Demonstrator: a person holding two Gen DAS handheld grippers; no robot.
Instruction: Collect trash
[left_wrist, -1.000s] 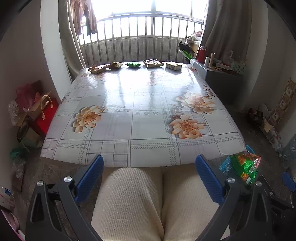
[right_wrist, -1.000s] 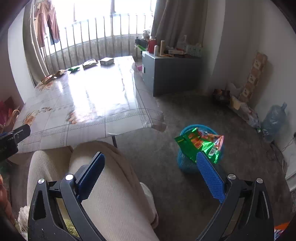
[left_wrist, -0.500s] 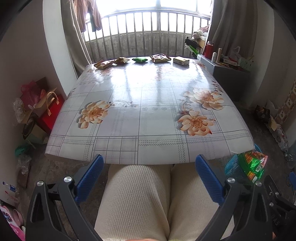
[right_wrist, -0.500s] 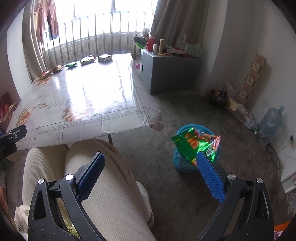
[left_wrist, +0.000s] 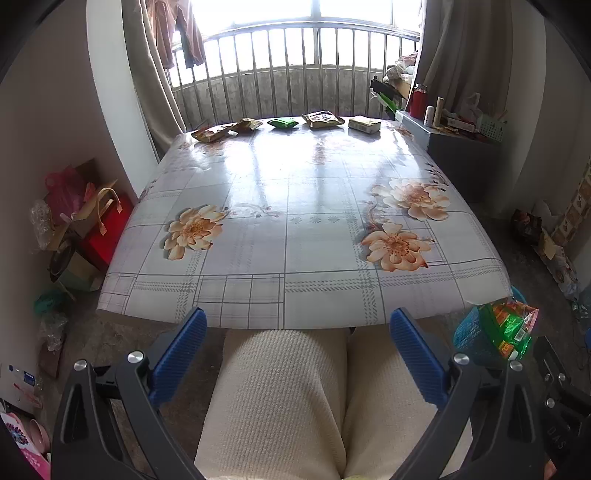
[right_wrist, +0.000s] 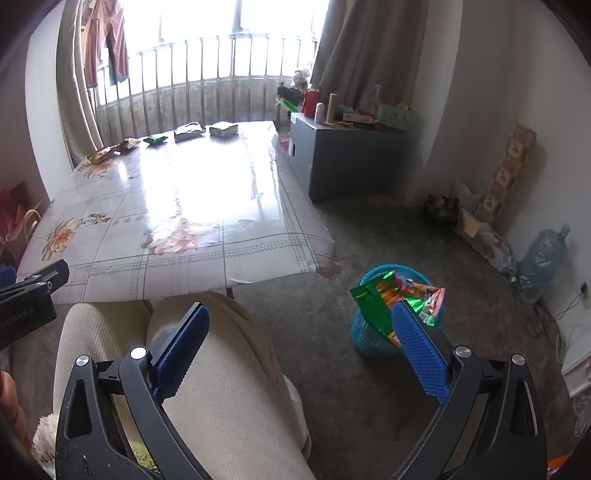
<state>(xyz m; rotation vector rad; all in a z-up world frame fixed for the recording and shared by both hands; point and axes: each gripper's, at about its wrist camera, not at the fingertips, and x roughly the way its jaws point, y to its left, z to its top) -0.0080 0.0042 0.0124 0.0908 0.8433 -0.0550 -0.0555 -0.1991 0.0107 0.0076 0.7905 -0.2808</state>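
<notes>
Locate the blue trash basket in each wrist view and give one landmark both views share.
Left wrist: the blue trash basket sits at lower right, on the floor beyond the table's near right corner, wrappers sticking out.
Right wrist: the basket is right of centre, low, partly behind the right finger.
Shared landmark: the small green packet on the table's far edge.

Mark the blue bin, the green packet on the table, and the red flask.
blue bin (right_wrist: 364, 334): right wrist view, on its mesh side wall.
green packet (left_wrist: 282, 122): left wrist view, on the middle of its top face.
red flask (left_wrist: 417, 100): left wrist view, on the middle of its body.
</notes>
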